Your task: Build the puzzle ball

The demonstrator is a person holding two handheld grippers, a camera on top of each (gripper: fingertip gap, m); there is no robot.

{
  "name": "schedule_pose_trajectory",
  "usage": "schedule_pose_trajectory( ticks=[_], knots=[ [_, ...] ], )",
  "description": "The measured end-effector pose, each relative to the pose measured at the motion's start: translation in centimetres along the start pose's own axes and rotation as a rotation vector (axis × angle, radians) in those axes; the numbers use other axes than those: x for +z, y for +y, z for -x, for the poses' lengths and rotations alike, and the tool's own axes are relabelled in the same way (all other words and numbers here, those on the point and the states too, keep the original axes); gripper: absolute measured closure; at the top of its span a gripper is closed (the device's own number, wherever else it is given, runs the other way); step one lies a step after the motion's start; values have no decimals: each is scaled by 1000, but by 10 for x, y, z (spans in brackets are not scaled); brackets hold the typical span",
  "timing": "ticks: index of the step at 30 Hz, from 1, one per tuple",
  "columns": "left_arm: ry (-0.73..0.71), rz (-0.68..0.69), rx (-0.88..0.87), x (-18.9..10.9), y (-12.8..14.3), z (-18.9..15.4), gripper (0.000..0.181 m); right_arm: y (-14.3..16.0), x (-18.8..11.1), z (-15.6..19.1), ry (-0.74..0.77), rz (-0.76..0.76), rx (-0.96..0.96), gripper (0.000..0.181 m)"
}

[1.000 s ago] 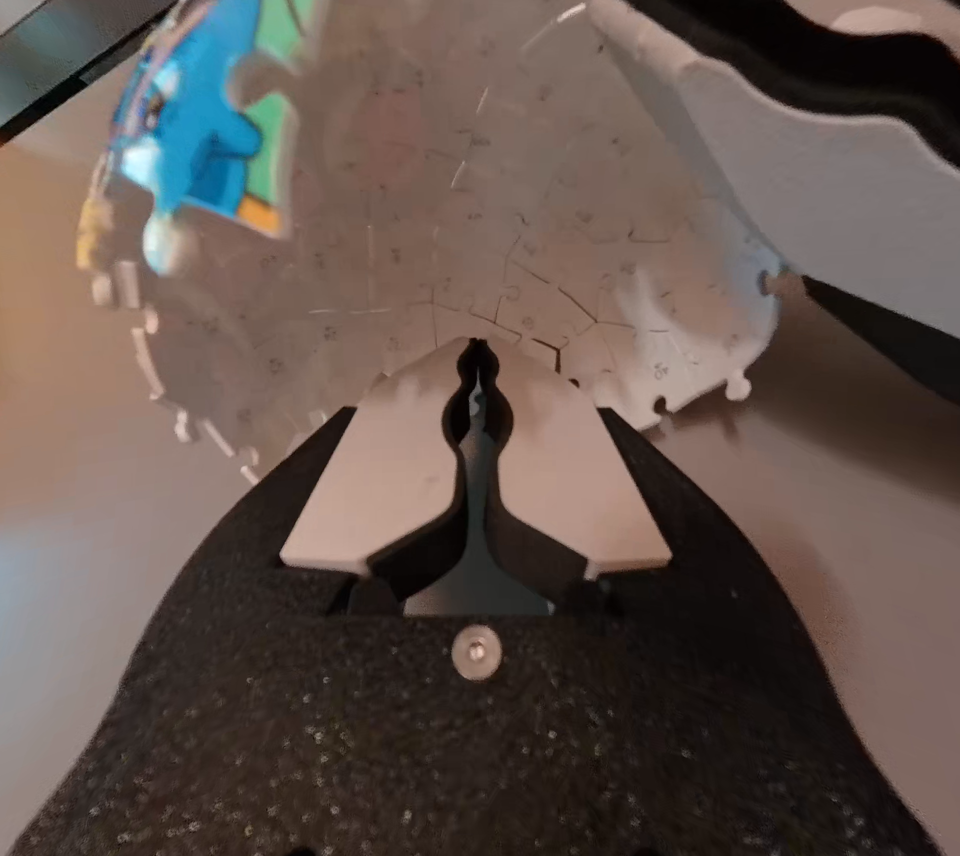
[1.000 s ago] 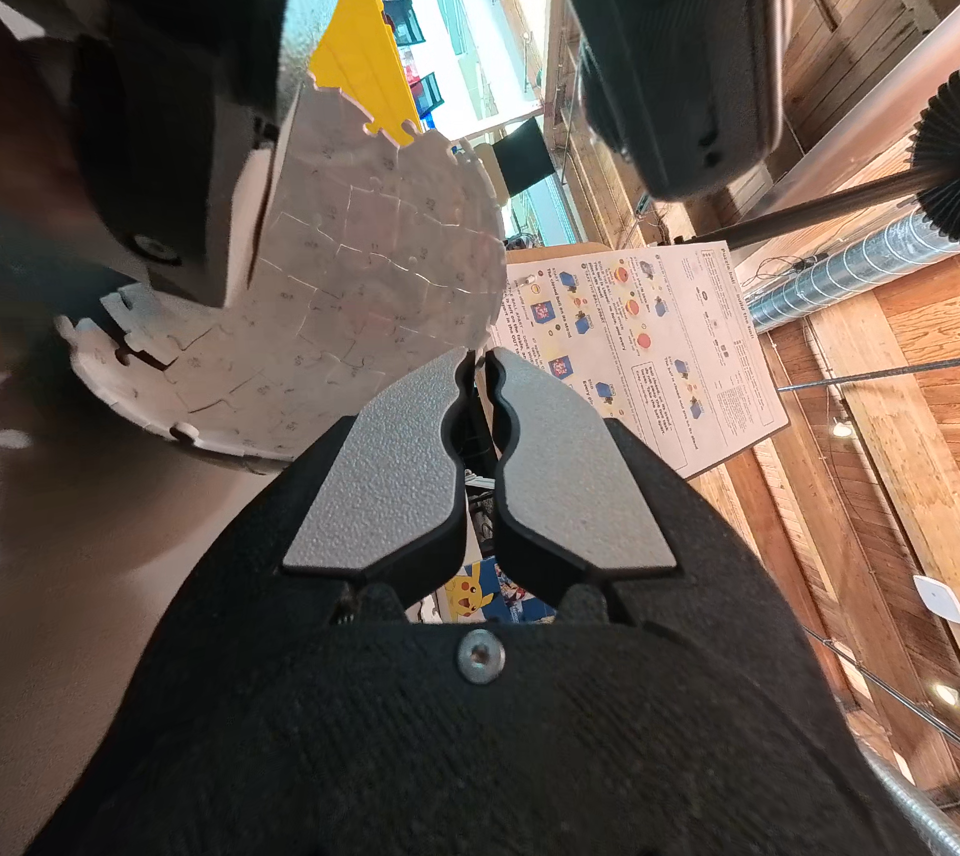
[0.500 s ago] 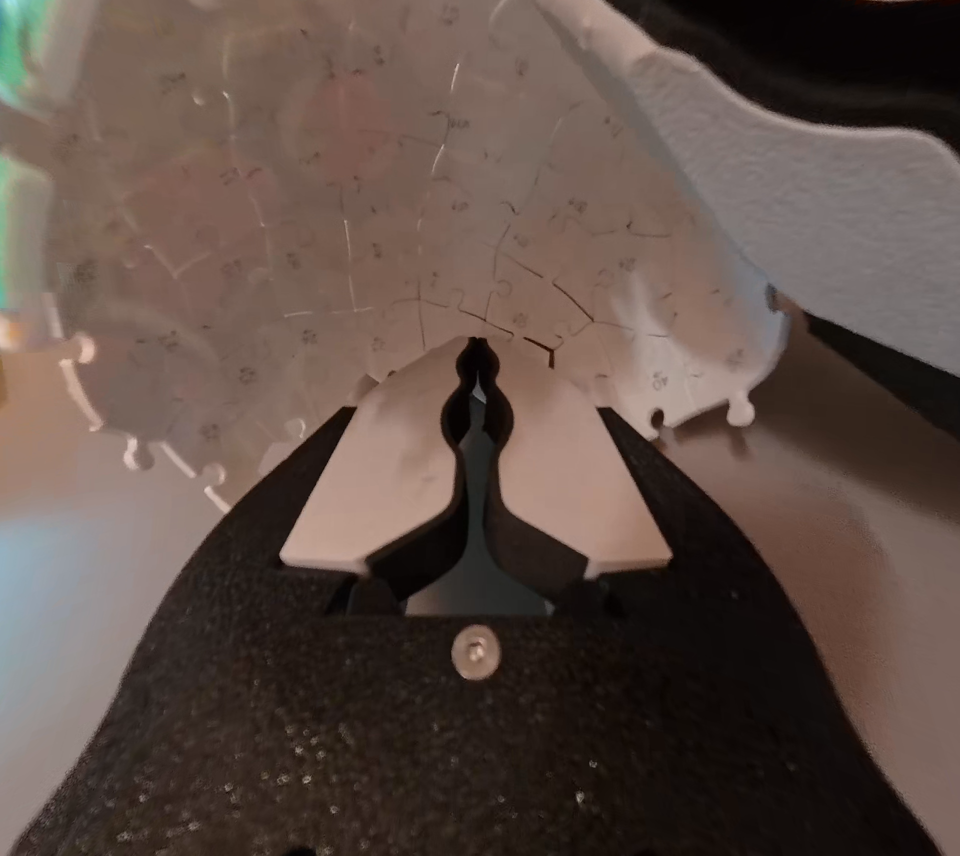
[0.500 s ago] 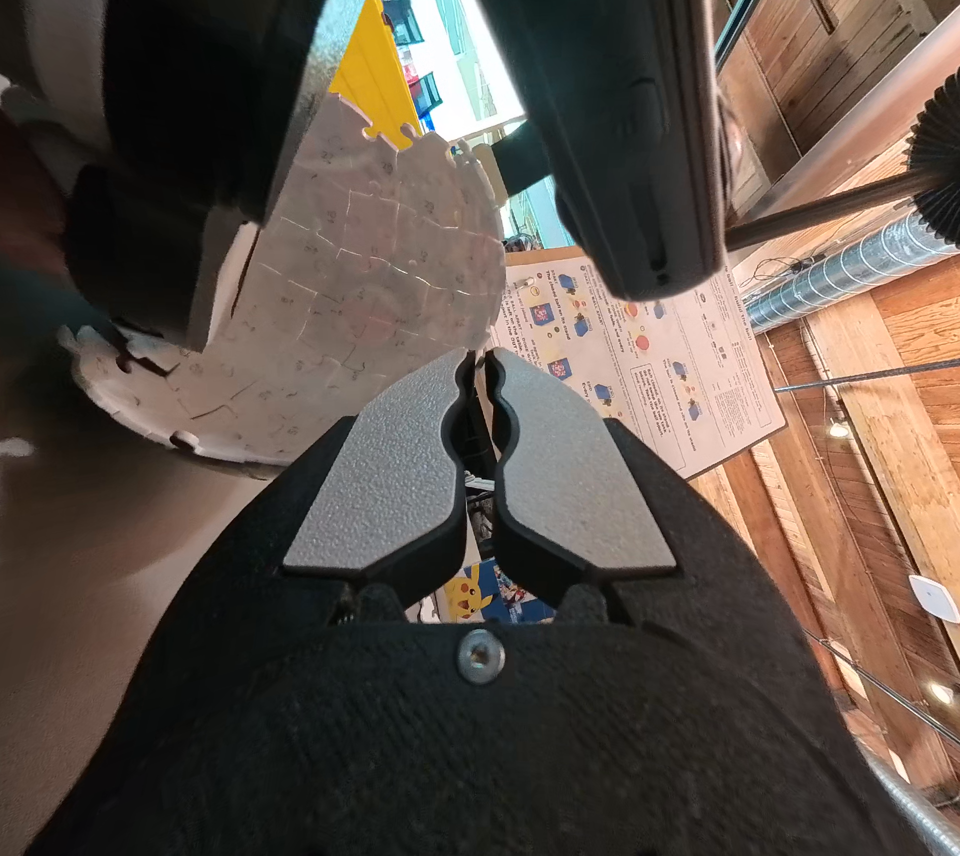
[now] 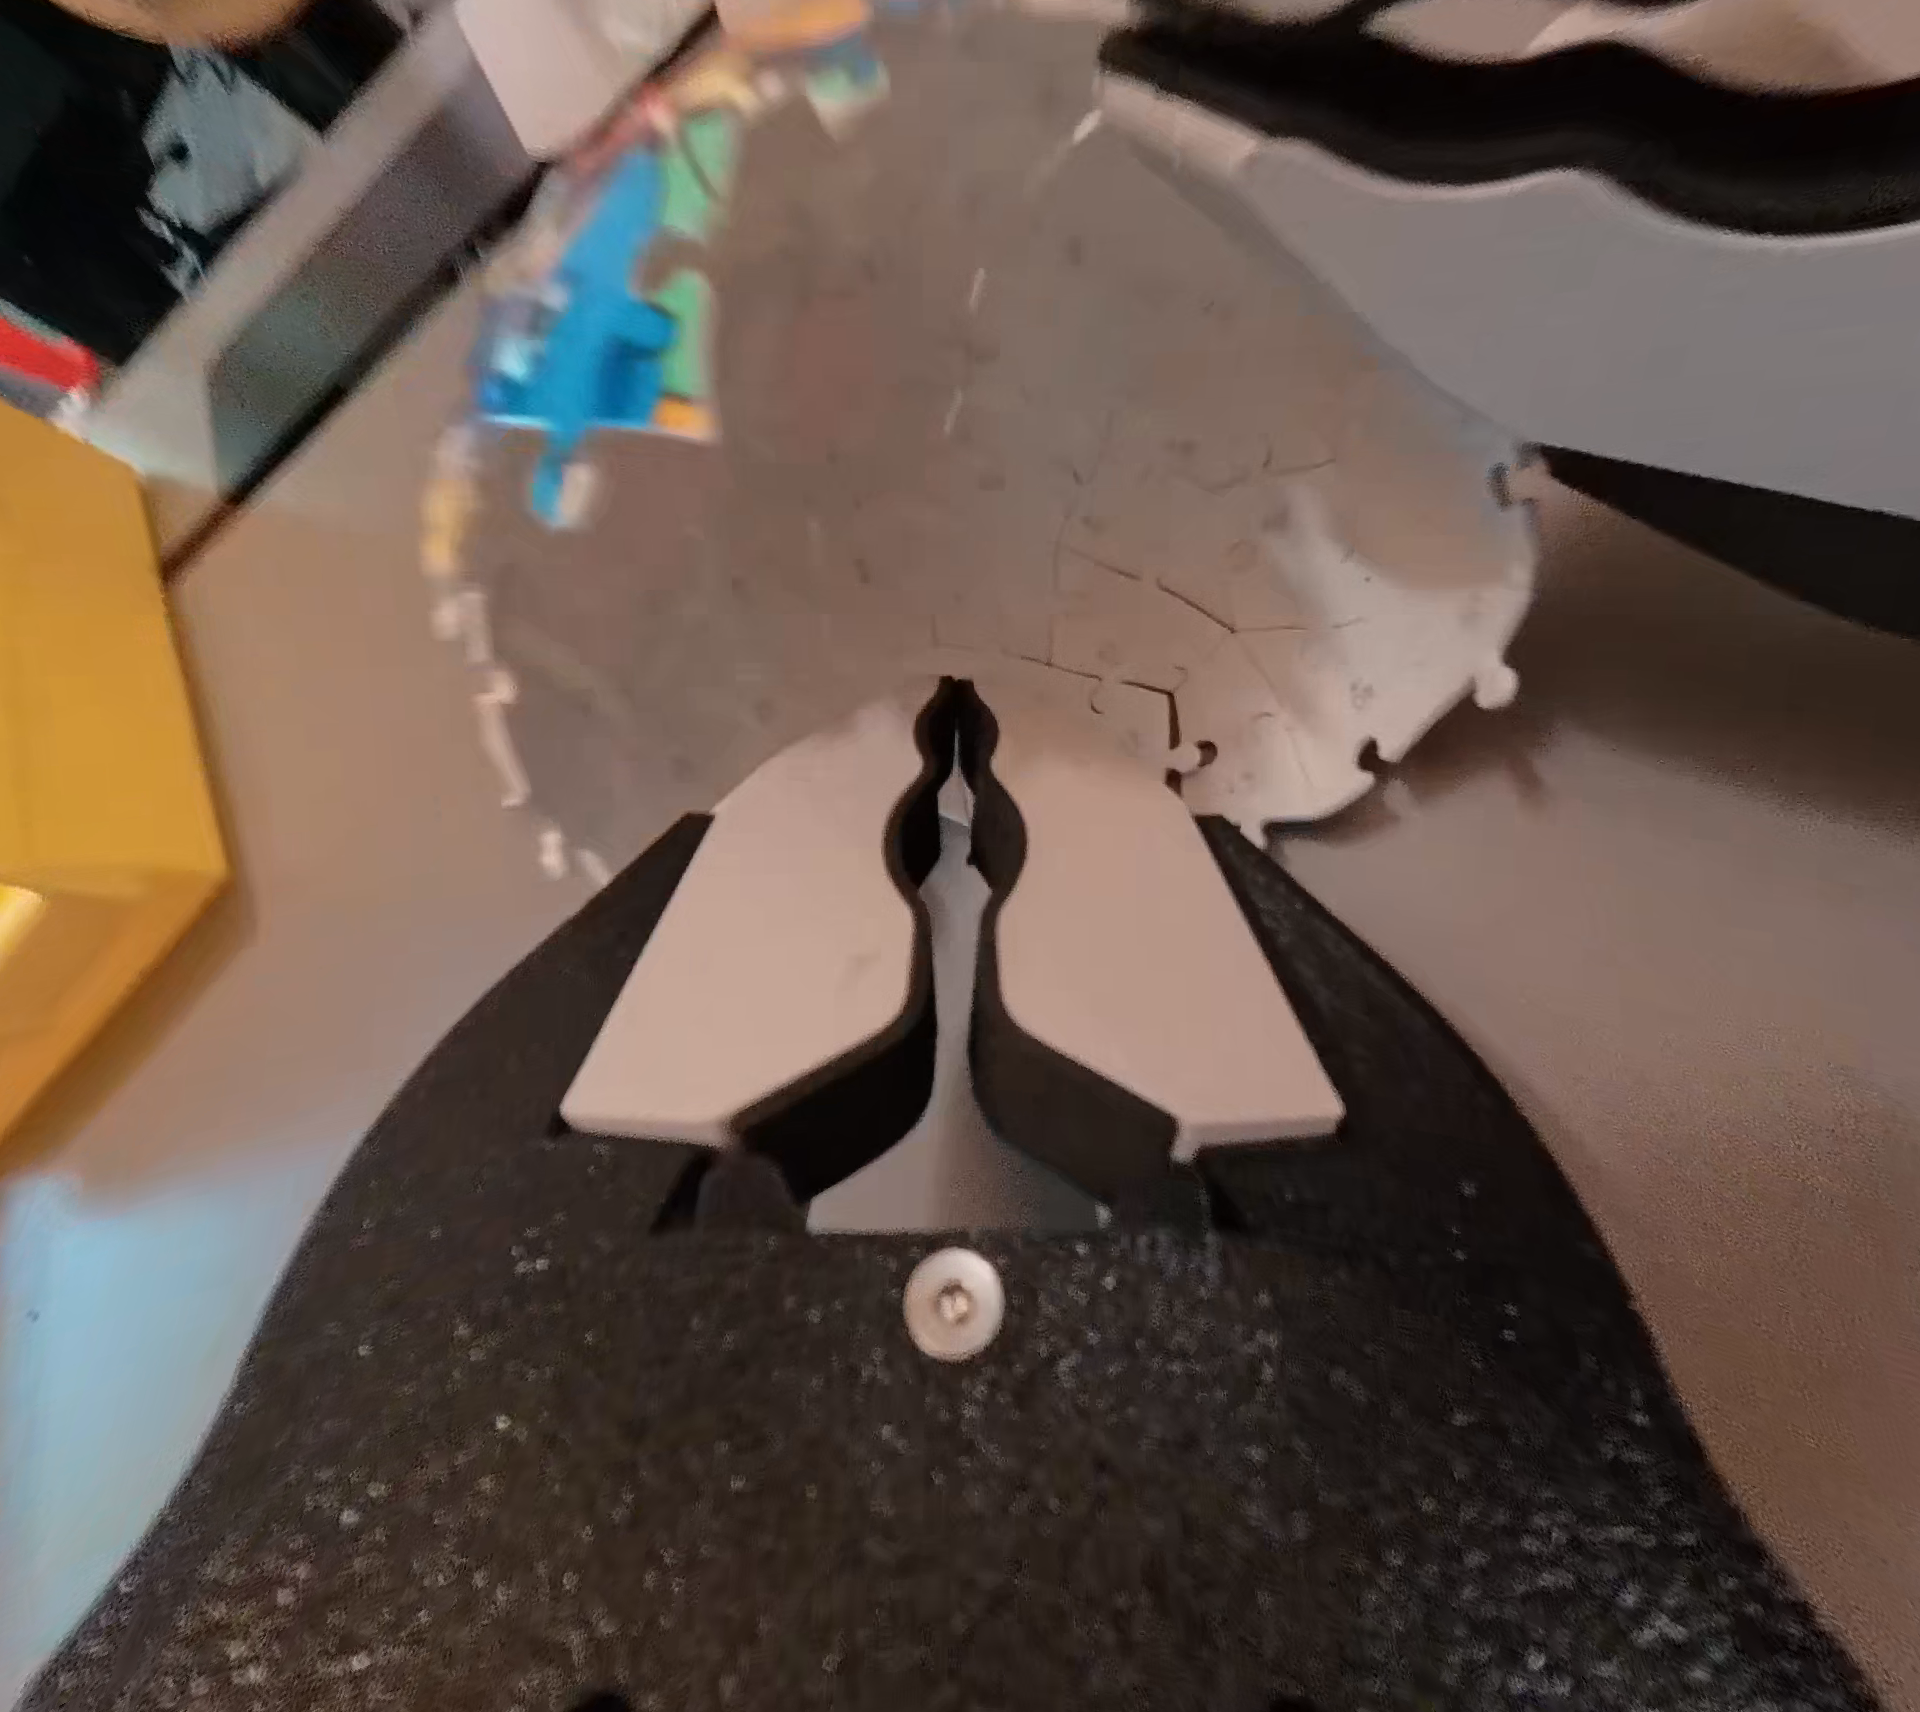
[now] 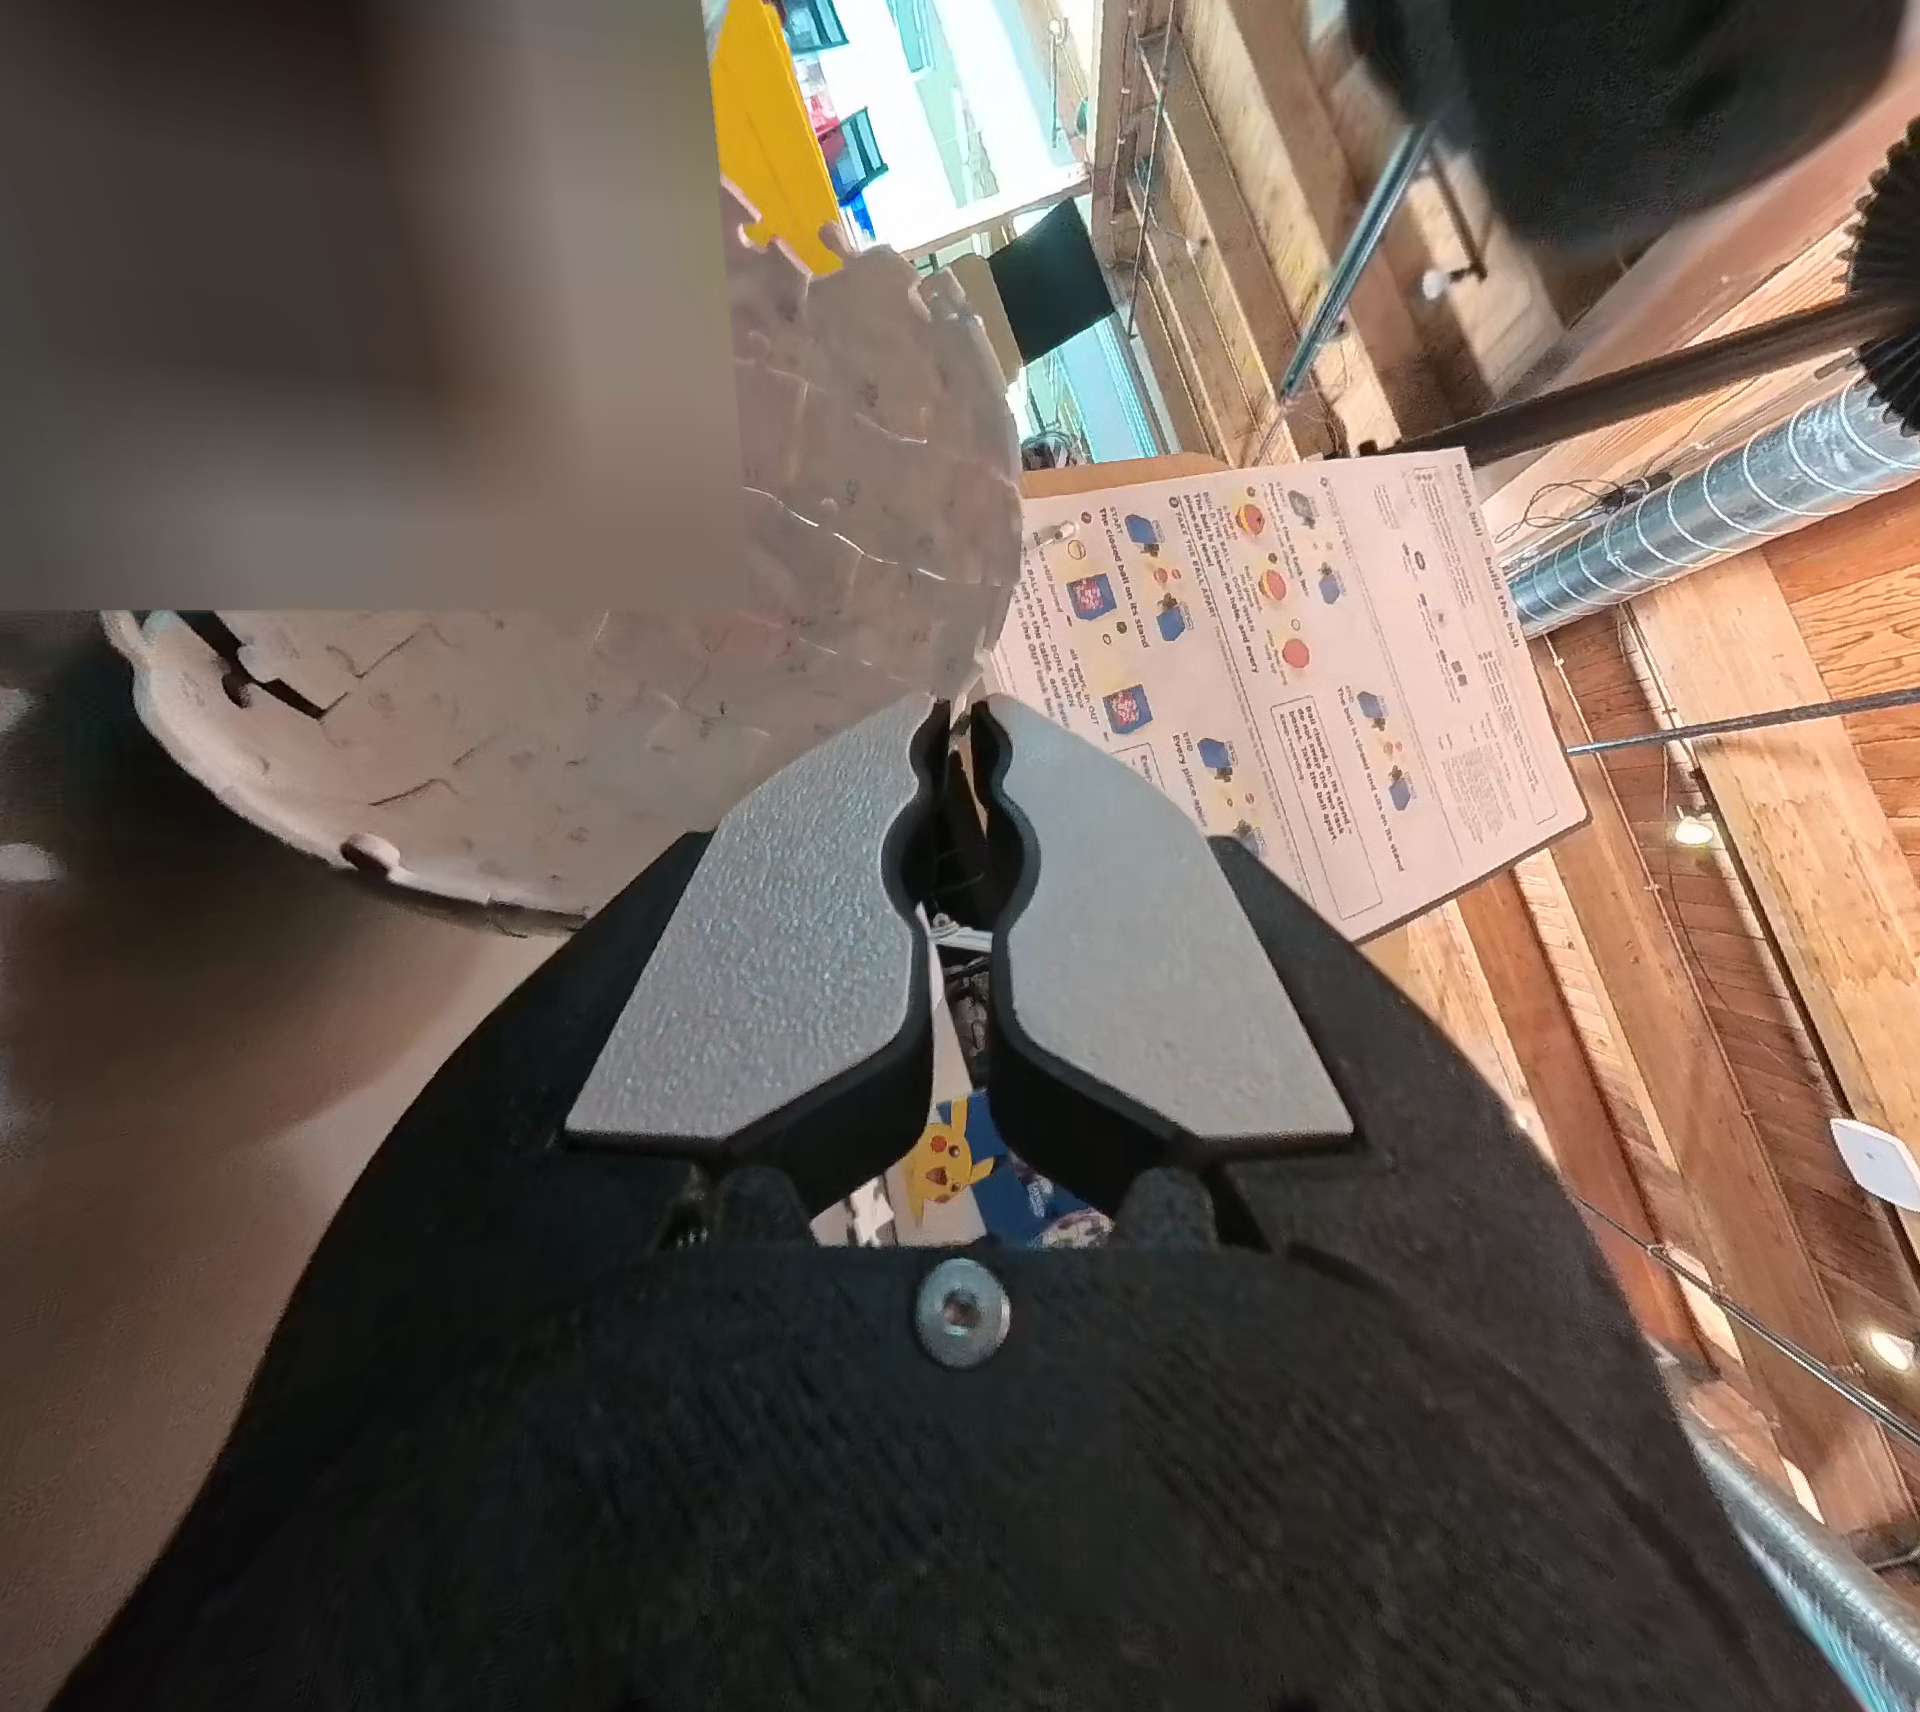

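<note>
The half-built puzzle ball (image 5: 1039, 457), a curved shell of joined pieces seen from its pale inner side, is held off the grey table (image 5: 1558, 935) between the two grippers. The left gripper (image 5: 954, 712) is pressed together on the shell's lower rim, and the right gripper (image 6: 961, 717) is likewise clamped on a rim. Compared with half a second ago, the shell is seen farther off and turned in the left wrist view, so that its blue and green printed pieces are shown again at the left, and a yellow box (image 5: 83, 779) has come into view. Only the right wrist view shows an instruction sheet (image 6: 1299, 675) on a board and a wooden ceiling (image 6: 1714, 831). Much of that view is covered by a blurred patch.
</note>
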State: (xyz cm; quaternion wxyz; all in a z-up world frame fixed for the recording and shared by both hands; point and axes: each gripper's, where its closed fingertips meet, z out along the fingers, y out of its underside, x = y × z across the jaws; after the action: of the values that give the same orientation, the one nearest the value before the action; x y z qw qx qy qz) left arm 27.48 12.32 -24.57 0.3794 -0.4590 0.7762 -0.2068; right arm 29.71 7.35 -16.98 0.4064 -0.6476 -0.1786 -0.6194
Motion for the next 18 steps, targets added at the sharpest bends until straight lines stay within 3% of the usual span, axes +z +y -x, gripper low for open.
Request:
schedule_pose_trajectory(
  ticks=[4,9,12,18],
  knots=[
    [53,-102,65,-22,-14,2,179,3,2,0,-2,7,13,178],
    [168,-112,144,-25,-1,-10,163,10,3,0,-12,29,50,177],
    [244,-111,261,-23,10,-20,150,18,4,1,-23,51,97,177],
    [260,-155,544,-12,14,-28,150,34,7,4,-44,84,233,177]
  ],
)
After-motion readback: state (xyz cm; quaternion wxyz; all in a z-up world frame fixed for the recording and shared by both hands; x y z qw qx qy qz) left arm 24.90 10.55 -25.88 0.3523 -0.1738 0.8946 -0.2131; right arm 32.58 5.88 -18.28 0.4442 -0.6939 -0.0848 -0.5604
